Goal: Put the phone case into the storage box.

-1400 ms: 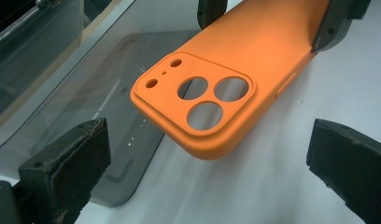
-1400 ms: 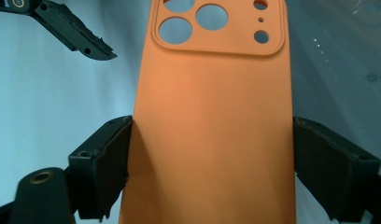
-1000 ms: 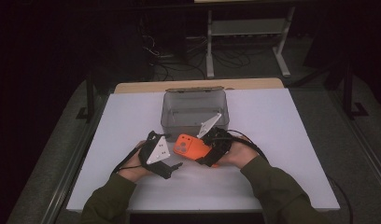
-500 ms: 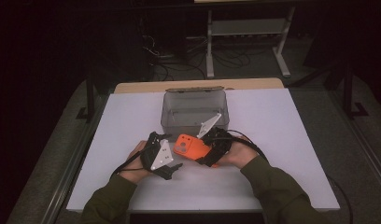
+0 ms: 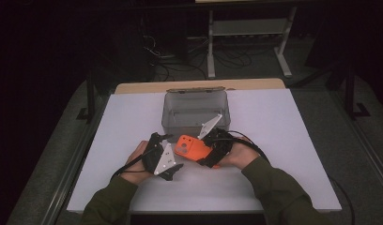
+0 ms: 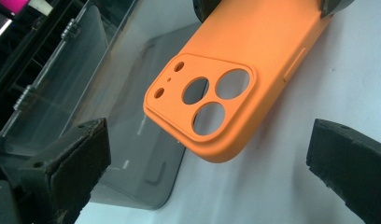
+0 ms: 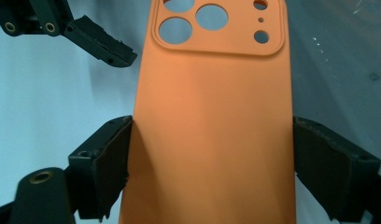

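White table with clear bin at its back, in front the right gripper clamps the orange phone case by its long edges (camera holes toward left), left gripper jaws spread, holding nothing.

Clear plastic box on white table; metal frame, cables on floor behind

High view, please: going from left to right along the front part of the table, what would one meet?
Left gripper → orange phone case → right gripper, which clamps the case's right end.
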A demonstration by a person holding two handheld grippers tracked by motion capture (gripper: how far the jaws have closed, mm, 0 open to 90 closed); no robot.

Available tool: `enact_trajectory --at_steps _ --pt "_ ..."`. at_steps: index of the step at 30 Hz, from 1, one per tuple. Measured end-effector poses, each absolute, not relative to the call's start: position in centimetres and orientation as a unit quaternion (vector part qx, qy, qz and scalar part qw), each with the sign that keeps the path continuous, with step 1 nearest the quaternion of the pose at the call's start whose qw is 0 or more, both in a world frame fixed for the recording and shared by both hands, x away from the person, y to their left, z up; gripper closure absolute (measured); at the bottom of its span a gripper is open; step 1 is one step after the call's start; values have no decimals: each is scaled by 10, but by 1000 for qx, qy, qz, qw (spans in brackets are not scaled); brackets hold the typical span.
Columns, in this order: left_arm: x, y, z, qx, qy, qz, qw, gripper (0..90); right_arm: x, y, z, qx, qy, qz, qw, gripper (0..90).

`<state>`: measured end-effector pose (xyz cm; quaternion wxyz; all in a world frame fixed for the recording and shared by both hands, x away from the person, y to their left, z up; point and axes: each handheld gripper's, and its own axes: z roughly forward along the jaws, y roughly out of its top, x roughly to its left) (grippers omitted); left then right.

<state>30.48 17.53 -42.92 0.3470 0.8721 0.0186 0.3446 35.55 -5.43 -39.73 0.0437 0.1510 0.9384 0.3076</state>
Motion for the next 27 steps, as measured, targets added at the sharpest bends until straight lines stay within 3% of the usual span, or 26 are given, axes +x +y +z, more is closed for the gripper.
enact_trajectory --at_steps 27 --pt "299 171 -429 862 -21 400 309 0 356 -55 -397 152 939 306 44 152"
